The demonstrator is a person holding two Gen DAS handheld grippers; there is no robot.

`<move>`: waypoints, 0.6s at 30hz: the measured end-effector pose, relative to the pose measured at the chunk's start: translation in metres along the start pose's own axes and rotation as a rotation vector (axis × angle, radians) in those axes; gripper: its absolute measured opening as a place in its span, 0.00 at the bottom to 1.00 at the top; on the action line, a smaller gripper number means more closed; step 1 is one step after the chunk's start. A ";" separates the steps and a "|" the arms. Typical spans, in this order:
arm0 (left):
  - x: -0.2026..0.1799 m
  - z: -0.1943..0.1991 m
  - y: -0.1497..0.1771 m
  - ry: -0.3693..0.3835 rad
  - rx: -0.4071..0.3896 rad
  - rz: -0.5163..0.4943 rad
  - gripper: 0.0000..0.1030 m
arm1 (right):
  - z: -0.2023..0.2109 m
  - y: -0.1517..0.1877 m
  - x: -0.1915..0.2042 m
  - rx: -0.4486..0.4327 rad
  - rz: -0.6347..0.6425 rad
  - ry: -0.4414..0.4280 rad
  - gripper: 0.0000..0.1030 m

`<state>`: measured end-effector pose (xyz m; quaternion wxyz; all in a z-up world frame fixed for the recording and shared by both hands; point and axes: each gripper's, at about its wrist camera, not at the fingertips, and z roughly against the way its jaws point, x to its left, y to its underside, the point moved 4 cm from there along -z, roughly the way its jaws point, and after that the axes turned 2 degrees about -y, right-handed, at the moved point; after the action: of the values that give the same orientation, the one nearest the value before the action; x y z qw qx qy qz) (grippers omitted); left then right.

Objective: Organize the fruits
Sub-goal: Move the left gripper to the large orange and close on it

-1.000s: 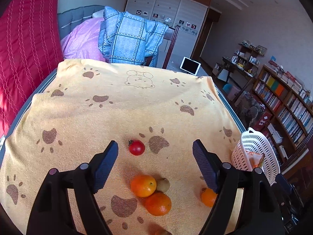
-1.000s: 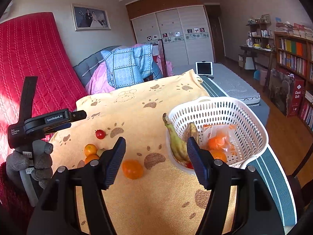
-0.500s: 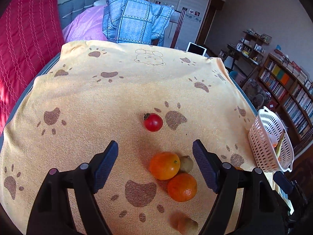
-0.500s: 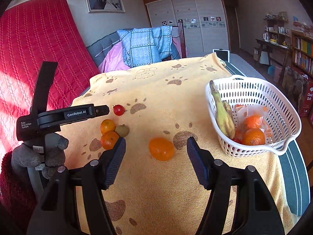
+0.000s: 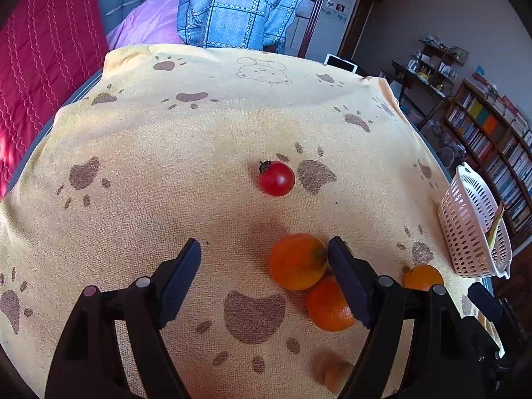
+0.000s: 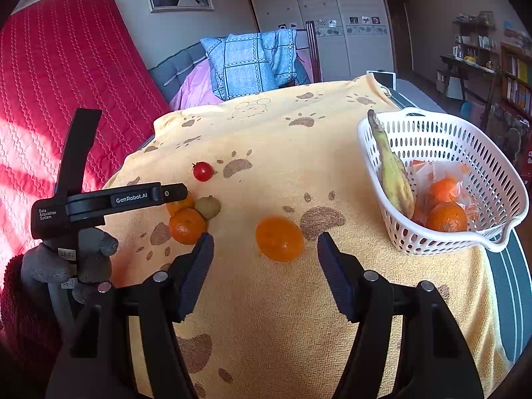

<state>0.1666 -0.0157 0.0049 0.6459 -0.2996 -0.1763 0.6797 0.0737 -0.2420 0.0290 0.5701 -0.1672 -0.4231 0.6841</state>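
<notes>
My left gripper (image 5: 264,249) is open and empty above the yellow paw-print cloth (image 5: 199,126). An orange (image 5: 297,261) lies against its right finger, with a second orange (image 5: 327,309) just behind it. A red tomato (image 5: 276,178) lies farther ahead. My right gripper (image 6: 262,244) is open and empty, with a lone orange (image 6: 279,238) between its fingertips on the cloth. The white basket (image 6: 498,193) at the right holds a banana (image 6: 394,179) and bagged oranges (image 6: 445,216). A kiwi (image 6: 207,206) sits by the orange pair (image 6: 187,225).
The left gripper's body (image 6: 99,199) and gloved hand show at the left in the right wrist view. A red quilted mattress (image 6: 66,83) leans at the left. A chair with a blue cloth (image 5: 232,13) stands at the far edge. Bookshelves (image 5: 492,139) line the right wall.
My left gripper has moved forward and down toward the orange pair, which now lies by its right finger. My right gripper has swung left and closed in on the lone orange.
</notes>
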 end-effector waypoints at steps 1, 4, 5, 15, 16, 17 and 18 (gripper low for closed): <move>0.003 0.001 0.000 -0.001 -0.001 0.004 0.78 | 0.001 0.000 -0.001 0.000 -0.002 -0.002 0.65; 0.013 0.005 0.001 -0.005 -0.007 0.016 0.82 | 0.000 0.000 -0.003 0.003 -0.005 -0.007 0.65; 0.016 0.007 0.001 -0.007 -0.011 0.019 0.82 | 0.000 0.000 -0.003 0.005 -0.005 -0.009 0.65; 0.042 0.021 0.009 -0.036 -0.024 0.029 0.82 | -0.003 0.001 -0.004 0.011 -0.013 -0.016 0.65; 0.043 0.022 0.010 -0.041 -0.024 0.030 0.82 | -0.003 0.001 -0.004 0.012 -0.012 -0.016 0.65; 0.044 0.023 0.011 -0.044 -0.024 0.029 0.82 | -0.003 0.001 -0.003 0.012 -0.011 -0.017 0.65; 0.044 0.025 0.012 -0.044 -0.026 0.028 0.82 | -0.004 0.001 -0.003 0.012 -0.009 -0.017 0.65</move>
<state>0.1421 0.0298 0.0080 0.6283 -0.2954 -0.1953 0.6927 0.0767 -0.2435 0.0256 0.5705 -0.1559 -0.4248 0.6854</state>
